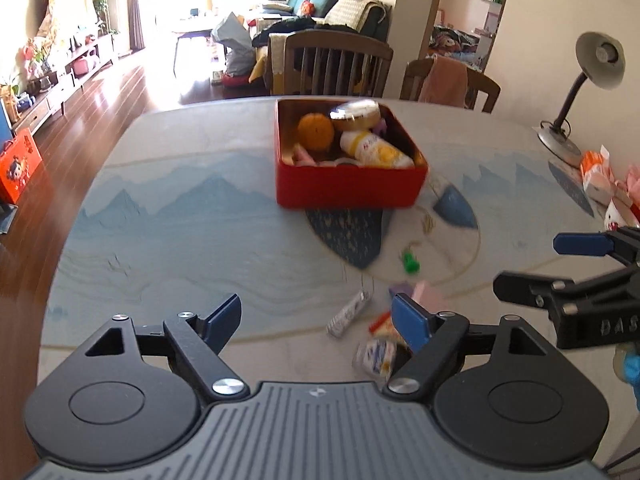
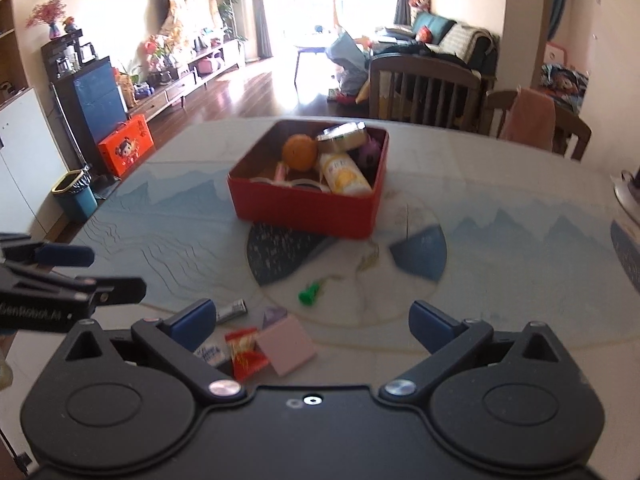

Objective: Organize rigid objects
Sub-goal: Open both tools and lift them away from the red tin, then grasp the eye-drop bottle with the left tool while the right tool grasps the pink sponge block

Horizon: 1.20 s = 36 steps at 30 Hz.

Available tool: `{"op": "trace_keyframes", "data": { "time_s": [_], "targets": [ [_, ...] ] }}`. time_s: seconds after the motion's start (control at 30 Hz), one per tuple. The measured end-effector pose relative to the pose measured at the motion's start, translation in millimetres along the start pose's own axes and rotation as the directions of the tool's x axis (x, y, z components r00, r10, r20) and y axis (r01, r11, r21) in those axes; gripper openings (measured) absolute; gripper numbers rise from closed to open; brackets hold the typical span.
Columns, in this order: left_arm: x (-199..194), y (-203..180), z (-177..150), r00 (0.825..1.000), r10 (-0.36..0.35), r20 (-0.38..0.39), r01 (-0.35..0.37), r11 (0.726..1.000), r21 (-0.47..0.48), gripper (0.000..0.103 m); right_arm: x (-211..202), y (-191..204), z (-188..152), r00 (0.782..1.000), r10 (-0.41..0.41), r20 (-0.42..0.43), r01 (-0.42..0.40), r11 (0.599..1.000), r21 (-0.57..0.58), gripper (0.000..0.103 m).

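Observation:
A red tin box stands mid-table and holds an orange, a yellow-white bottle, a round tin and other small items. In front of it lie a green pin, a silver tube, a pink card, a red snack packet and a white-blue packet. My left gripper is open and empty above these items. My right gripper is open and empty over the pink card.
A grey desk lamp stands at the table's right, with pink and orange toys beside it. Two wooden chairs stand behind the table. The right gripper shows at the right edge of the left wrist view.

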State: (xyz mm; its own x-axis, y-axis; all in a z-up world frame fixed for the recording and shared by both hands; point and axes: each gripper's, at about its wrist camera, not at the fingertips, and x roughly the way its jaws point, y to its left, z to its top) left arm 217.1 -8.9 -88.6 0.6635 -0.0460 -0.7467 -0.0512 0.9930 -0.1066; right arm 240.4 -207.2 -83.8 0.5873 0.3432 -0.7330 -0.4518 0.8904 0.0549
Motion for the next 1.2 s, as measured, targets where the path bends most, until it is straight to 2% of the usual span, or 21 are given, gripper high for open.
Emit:
{"op": "trace_keyframes", "data": {
  "time_s": [0.17, 0.33, 0.57, 0.73, 1.0, 1.2],
  "targets": [
    [9.4, -8.5, -22.5, 0.999, -0.019, -0.046, 0.02, 1.0, 0.012, 0.082, 10.0, 3.3, -12.3, 0.999, -0.005, -0.036, 0.006, 1.0, 0.015, 0.103],
    [21.5, -24.9, -39.9, 0.995, -0.053, -0.087, 0.058, 0.996, 0.063, 0.082, 27.9, 5.5, -19.6, 0.996, 0.01, -0.092, -0.008, 1.0, 0.017, 0.102],
    [46.6, -31.3, -50.5, 0.992, -0.027, -0.126, 0.035, 0.998, 0.06, 0.082, 54.4, 4.3, -21.3, 0.991, 0.007, -0.137, -0.005, 1.0, 0.017, 0.099],
    [61.7, -35.3, -53.1, 0.99, 0.007, -0.141, 0.002, 0.998, 0.068, 0.082, 71.1, 3.2, -19.1, 0.986, 0.004, -0.165, -0.006, 1.0, -0.009, 0.094],
    [73.4, -43.4, -48.9, 0.991, 0.008, -0.131, 0.003, 0.996, 0.084, 0.082, 84.5, 6.9, -16.0, 0.982, 0.046, -0.181, -0.051, 0.998, -0.027, 0.089],
    [77.5, -52.3, -48.2, 0.992, -0.006, -0.126, 0.019, 0.994, 0.104, 0.082, 89.4, 5.1, -9.5, 0.983, 0.057, -0.172, -0.062, 0.998, -0.027, 0.075]
  ]
}}
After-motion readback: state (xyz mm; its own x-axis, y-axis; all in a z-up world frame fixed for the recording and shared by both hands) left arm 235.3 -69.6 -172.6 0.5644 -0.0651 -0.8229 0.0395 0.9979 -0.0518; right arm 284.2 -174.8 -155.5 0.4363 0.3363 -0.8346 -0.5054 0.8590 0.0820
